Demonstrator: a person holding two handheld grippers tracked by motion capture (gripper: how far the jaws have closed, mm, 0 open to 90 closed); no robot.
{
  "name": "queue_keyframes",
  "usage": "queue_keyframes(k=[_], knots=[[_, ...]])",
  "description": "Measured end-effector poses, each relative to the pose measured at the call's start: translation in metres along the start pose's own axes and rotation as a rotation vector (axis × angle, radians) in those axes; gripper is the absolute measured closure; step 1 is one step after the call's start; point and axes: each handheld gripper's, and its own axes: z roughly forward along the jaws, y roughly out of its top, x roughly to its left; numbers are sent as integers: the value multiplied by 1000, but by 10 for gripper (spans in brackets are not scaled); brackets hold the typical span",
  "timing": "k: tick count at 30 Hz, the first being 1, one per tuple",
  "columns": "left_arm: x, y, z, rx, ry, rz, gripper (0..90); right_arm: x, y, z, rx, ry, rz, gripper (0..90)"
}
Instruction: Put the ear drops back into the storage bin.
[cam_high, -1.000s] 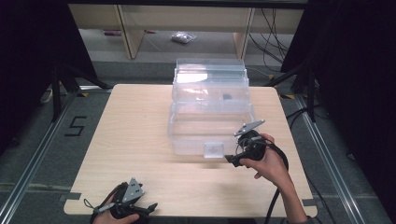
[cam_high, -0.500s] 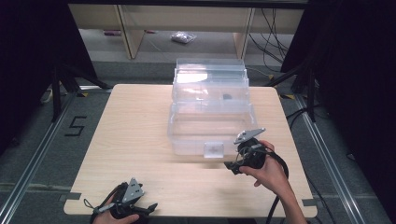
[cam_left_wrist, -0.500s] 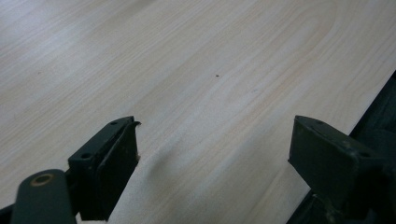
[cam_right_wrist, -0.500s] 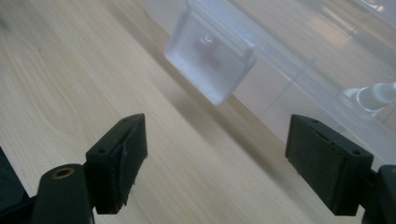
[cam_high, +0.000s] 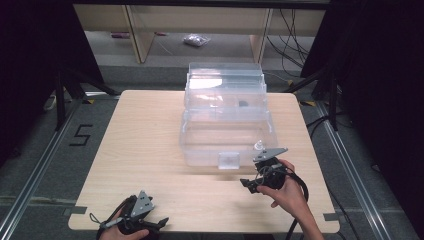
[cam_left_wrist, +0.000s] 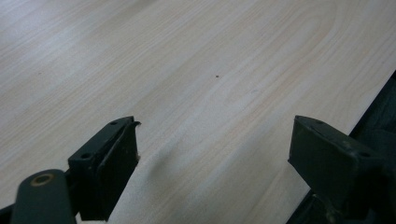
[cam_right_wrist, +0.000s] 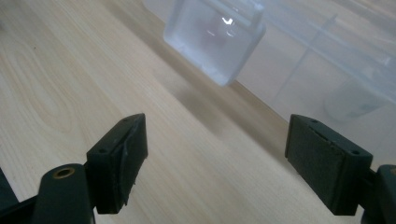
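while the right gripper (cam_high: 251, 184) hovers just above the table (cam_high: 150, 150) near the right front of the clear plastic box (cam_high: 227, 132), its jaws stand spread wide with nothing between them; the right gripper view looks past both black jaws at the frosted front latch (cam_right_wrist: 215, 39) of the box, a little far of the jaws and left of their midline. the box sits at the middle-far part of the table, its tiered lid (cam_high: 225, 82) standing behind the lower tub. the latch shows in the high view as a small pale tab (cam_high: 229, 160) on the near wall. the left gripper (cam_high: 150, 224) rests at the near left edge, well apart from the box, jaws likewise spread and empty over bare wood.

judged step: approach to the latch. to do it well, the right gripper should swing left until the tab lies centred between the jaws, then advance level with the table so one jaw passes each side of the tab. whether the latch is fastened or hanging free cannot be told through the frosted plastic, so closing should be slow. the left gripper could steady the tub.
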Motion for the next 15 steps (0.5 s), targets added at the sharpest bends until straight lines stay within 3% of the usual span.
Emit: queue_keyframes(k=[2, 3, 4, 6, 7, 8, 9, 10, 11, 12, 15], knots=[[0, 0, -1, -7, 0, -4, 150, 0, -5, 1, -11, -4, -14, 219], [2, 0, -3, 19, -5, 27, 150, 1, -7, 1, -14, 0, 1, 217], [2, 0, -3, 19, -5, 27, 150, 1, -7, 1, -14, 0, 1, 217], [0, 0, 0, 3, 2, 0, 150, 2, -12, 3, -30, -6, -12, 217], [0, 0, 0, 3, 0, 2, 150, 4, -13, 1, -6, 3, 14, 217], [0, 0, 0, 3, 0, 2, 150, 3, -16, 4, -35, 4, -8, 217], [-1, 0, 1, 3, -3, -12, 150, 5, -17, 0, -8, 8, 14, 218], [-1, 0, 1, 3, -3, -12, 150, 5, -20, 2, -38, -4, 6, 218], [0, 0, 0, 2, 0, 3, 150, 5, -21, 1, -18, 1, 8, 218], [0, 0, 0, 1, -2, -5, 150, 6, -23, 2, -44, -3, 17, 220], [-1, 0, 0, -2, -1, -8, 150, 6, -27, 1, -52, -7, 29, 220]])
